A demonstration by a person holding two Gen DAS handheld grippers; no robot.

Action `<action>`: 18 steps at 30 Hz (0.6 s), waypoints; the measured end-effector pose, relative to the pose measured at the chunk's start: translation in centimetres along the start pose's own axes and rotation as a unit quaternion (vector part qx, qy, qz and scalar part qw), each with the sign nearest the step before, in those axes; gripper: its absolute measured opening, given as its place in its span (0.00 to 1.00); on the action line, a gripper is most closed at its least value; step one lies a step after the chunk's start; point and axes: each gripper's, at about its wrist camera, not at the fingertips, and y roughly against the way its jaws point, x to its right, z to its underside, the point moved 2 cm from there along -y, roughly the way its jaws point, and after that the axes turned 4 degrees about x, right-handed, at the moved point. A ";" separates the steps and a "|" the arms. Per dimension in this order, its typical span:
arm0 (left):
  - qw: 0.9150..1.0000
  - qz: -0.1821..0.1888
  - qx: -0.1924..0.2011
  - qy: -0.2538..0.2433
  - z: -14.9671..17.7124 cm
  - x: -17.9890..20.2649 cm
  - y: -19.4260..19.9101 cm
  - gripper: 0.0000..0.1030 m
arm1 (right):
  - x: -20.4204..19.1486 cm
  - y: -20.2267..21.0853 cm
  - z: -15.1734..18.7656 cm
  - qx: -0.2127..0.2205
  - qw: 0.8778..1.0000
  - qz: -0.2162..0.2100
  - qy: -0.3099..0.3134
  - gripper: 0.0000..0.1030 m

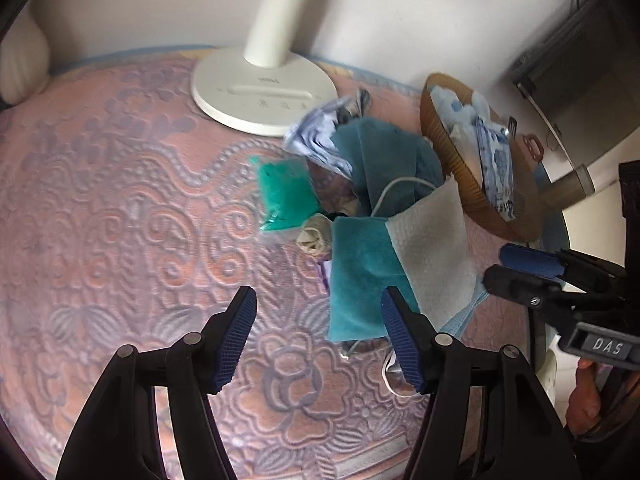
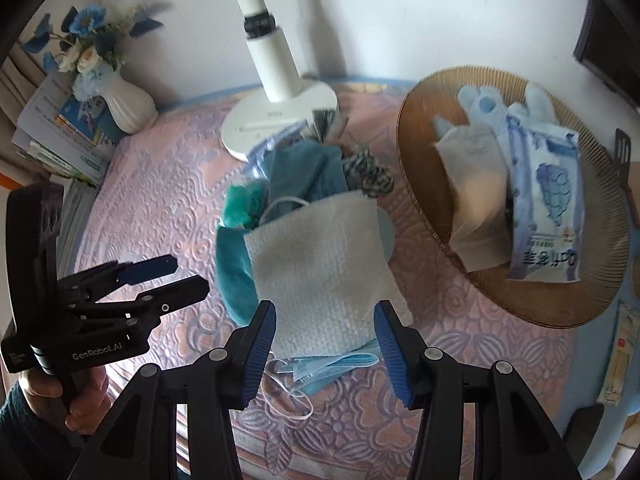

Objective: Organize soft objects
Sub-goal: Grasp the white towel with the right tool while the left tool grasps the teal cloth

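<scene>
- Bench (image 2: 152,216) draped in pink embossed cloth, set against a white wall; white lamp base (image 1: 262,94) at the back, white vase of blue flowers (image 2: 120,100) and stacked books (image 2: 52,136) in the far corner.
- Pile of soft items heaped mid-bench, in front of the lamp base and just beside the wicker basket (image 2: 516,304).
- Topmost in the pile: white quilted cloth (image 2: 320,272), lying partly over a teal cloth (image 1: 356,280); blue face masks (image 2: 324,366) with loose ear loops poking out under its near edge.
- Also in the pile: green pouch (image 1: 286,188), rolled beige sock (image 1: 316,236), crumpled blue-white fabric (image 1: 320,140), black-and-white knit piece (image 2: 370,170).
- Basket already loaded: pale blue glove (image 2: 480,104), beige cloth (image 2: 476,196), blue printed packet (image 2: 548,200).
- Right gripper (image 2: 324,354) poised over the near edge of the white cloth and the masks; jaws spread, nothing pinched, pads clear of the fabric.
- Left gripper (image 1: 320,336) angled down over the near corner of the teal cloth; jaws spread, nothing held.
- Step judged in hand: approach for the next pick from the pile, sorting partly done.
- Next move likely calls for lowering the right jaws onto the white cloth's edge, closing on one layer only, then a lift clear toward the basket.
- Risk noted: mask loops and teal cloth may drag along with the lift.
</scene>
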 end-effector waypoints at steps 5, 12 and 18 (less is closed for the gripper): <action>0.999 0.034 -0.022 0.010 -0.3 0.0 -1.9 0.57 | 0.4 -2.2 -0.2 -0.021 1.000 -0.002 -0.005 0.48; 0.998 0.052 -0.039 0.014 -0.6 0.1 -3.2 0.49 | 0.6 -3.6 -0.6 -0.035 0.999 -0.006 -0.006 0.48; 0.998 0.054 -0.037 -0.001 -0.5 0.9 -3.2 0.27 | 0.3 -3.6 -0.5 -0.029 1.000 -0.004 0.003 0.41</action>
